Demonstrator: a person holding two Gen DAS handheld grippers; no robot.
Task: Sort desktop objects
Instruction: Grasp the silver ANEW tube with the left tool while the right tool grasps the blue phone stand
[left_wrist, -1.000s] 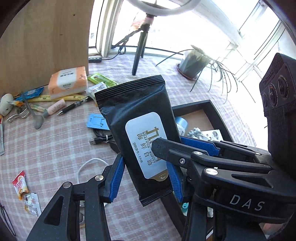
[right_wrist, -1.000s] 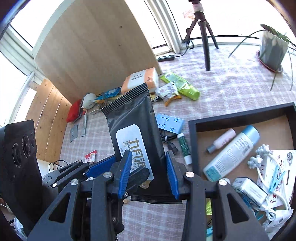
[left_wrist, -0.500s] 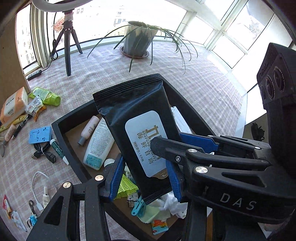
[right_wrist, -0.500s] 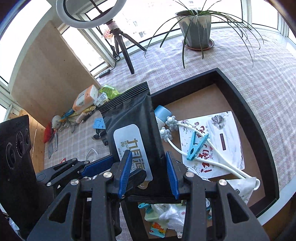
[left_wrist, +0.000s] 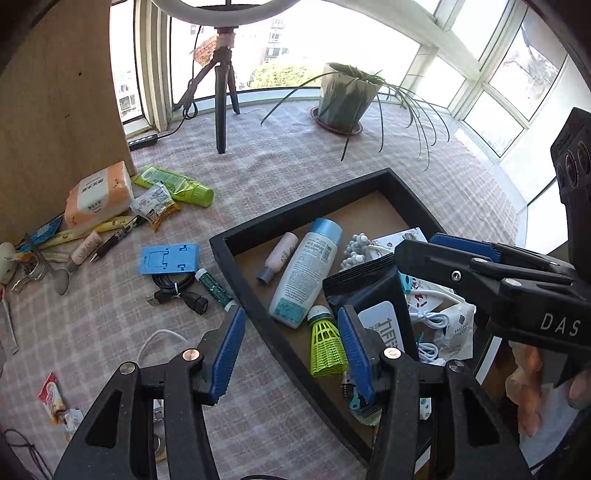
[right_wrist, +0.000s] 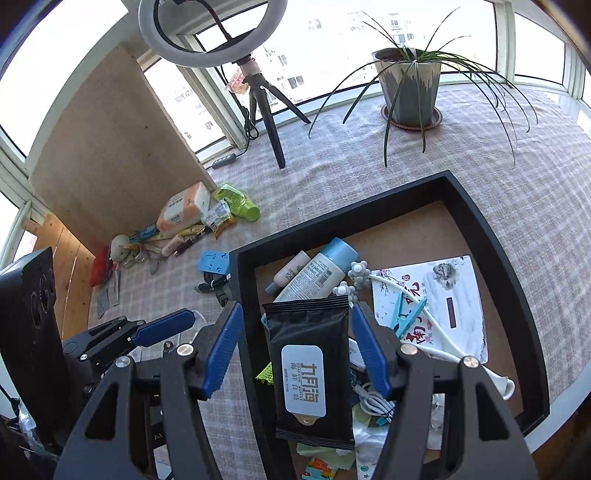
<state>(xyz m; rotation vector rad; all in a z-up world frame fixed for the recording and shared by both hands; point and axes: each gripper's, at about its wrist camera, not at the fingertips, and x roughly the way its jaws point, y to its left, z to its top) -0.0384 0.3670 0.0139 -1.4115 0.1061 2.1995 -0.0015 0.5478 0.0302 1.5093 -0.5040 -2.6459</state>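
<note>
- The black wet-wipes pack (right_wrist: 309, 373) has crimped ends and a white flap label printed with characters; it lies in the black tray (right_wrist: 476, 218), on top of the clutter at the near end.
- Also in the tray: a white bottle with a blue cap (right_wrist: 321, 271), a small beige bottle (right_wrist: 291, 269), a printed card (right_wrist: 443, 295), a blue clothespin (right_wrist: 408, 314), a white cable (right_wrist: 373, 400) and a green shuttlecock (left_wrist: 327, 345).
- The right gripper (right_wrist: 297, 352) tilts down over the tray; its jaws are opening, the pack between them but free of the pads.
- The left gripper (left_wrist: 290, 349) straddles the tray's near-left rim, opening, nothing in it.
</note>
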